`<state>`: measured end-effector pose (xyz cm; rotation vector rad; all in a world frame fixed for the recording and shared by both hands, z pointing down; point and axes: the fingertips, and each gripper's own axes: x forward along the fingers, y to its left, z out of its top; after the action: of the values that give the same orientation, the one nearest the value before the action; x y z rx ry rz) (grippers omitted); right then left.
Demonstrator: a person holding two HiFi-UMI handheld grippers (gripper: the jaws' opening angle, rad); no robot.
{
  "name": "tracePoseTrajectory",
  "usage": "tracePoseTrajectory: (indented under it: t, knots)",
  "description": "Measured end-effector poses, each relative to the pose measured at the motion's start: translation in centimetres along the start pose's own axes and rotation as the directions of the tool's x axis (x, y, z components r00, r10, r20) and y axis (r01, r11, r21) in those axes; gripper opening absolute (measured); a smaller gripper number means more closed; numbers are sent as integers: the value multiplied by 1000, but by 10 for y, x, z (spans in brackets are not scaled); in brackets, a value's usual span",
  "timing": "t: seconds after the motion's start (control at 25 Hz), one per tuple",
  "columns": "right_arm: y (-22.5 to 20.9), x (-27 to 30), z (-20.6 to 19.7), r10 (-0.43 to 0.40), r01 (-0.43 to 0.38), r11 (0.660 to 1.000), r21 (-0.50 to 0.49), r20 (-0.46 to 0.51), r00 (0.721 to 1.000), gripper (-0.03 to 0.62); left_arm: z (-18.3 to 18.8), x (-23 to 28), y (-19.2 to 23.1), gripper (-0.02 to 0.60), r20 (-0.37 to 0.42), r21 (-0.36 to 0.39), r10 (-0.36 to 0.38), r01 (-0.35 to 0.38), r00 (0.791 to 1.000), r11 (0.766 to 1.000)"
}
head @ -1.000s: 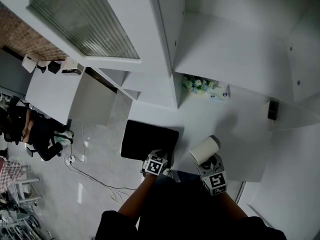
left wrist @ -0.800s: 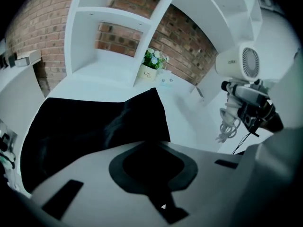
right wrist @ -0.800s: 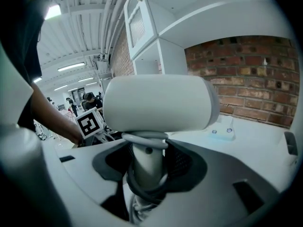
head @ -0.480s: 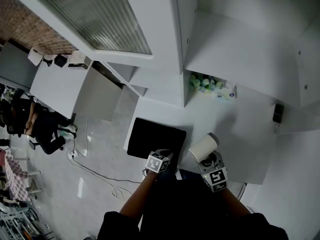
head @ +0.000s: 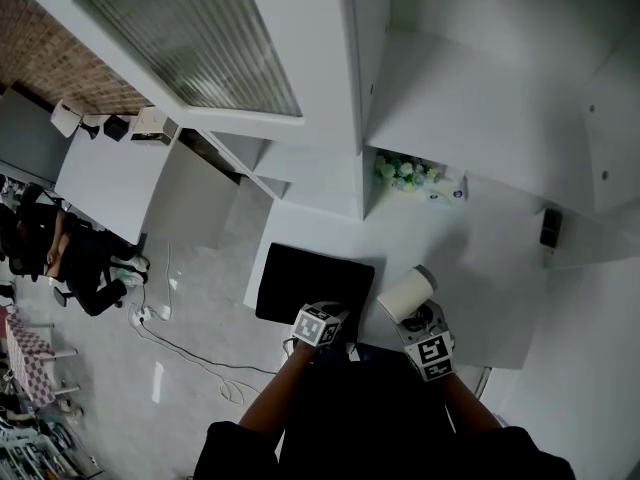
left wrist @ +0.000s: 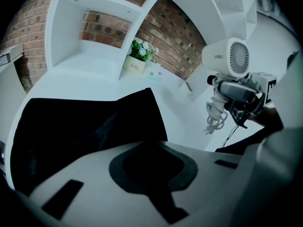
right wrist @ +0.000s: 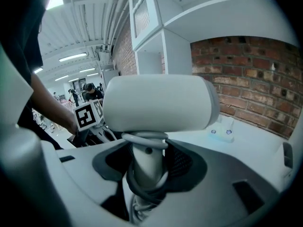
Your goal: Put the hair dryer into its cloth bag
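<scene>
We have the bag point(head: 315, 283) lying flat on the counter point(head: 470, 258), on the left, its near edge toward us. Our left gripper point(head: 326, 313) has its jaws nearly together, pinched on the thin cloth of that edge. We judge this is to lift one layer and open the mouth, and a fold of cloth does stand up behind the jaws in the left gripper view. Just right of it, our right gripper point(head: 424, 320) clamps the dryer point(head: 405, 295) by its handle, with the cord coiled round it. The barrel is held clear above the counter beside the bag, ready to go in.
</scene>
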<state>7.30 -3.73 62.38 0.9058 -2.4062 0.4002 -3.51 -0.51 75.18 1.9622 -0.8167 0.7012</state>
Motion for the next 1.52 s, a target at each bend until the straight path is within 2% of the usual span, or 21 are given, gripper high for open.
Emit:
tracePoseTrajectory:
  t: [0.28, 0.4, 0.64, 0.76, 0.92, 1.0, 1.08, 1.16, 1.28, 1.4, 1.52]
  knots:
    - [-2, 23, -47, 9, -24, 997, -76, -198, 980, 216, 10, -2, 3, 28, 46, -24, 15, -14, 999, 1000]
    - [-4, 34, -58, 9, -37, 993, -110, -246, 969, 216, 8, -3, 3, 29, 46, -22, 18, -17, 999, 1000]
    - [-5, 38, -57, 20, -42, 995, -86, -238, 971, 216, 4, 4, -2, 31, 0, 45, -1, 1, 1000, 999]
    - [-7, 34, -58, 14, -32, 997, -74, -238, 971, 216, 8, 11, -8, 31, -8, 54, -17, 18, 1000, 998]
    - [-7, 29, -61, 11, -25, 998, -58, -238, 971, 216, 2, 25, 1, 31, -70, 115, 59, -51, 996, 992]
    - [-7, 27, -63, 8, -22, 998, -56, -241, 970, 216, -3, 34, 7, 33, -100, 110, 78, -67, 992, 992]
    - [-5, 26, -64, 9, -22, 998, -53, -243, 970, 216, -11, 42, 12, 79, -134, 95, 92, -80, 987, 992]
    - [-4, 24, -64, 10, -23, 998, -50, -243, 970, 216, -17, 48, 19, 131, -170, 126, 132, -111, 977, 986]
    - [-3, 24, -64, 8, -21, 999, -50, -238, 971, 216, -22, 56, 27, 132, -175, 156, 172, -145, 969, 977]
    - [-2, 23, -65, 9, -21, 999, -49, -241, 971, 216, -19, 53, 26, 122, -174, 152, 168, -142, 970, 978]
    - [-1, 23, -68, 9, -22, 999, -49, -244, 970, 216, -16, 47, 22, 86, -172, 138, 153, -130, 973, 982]
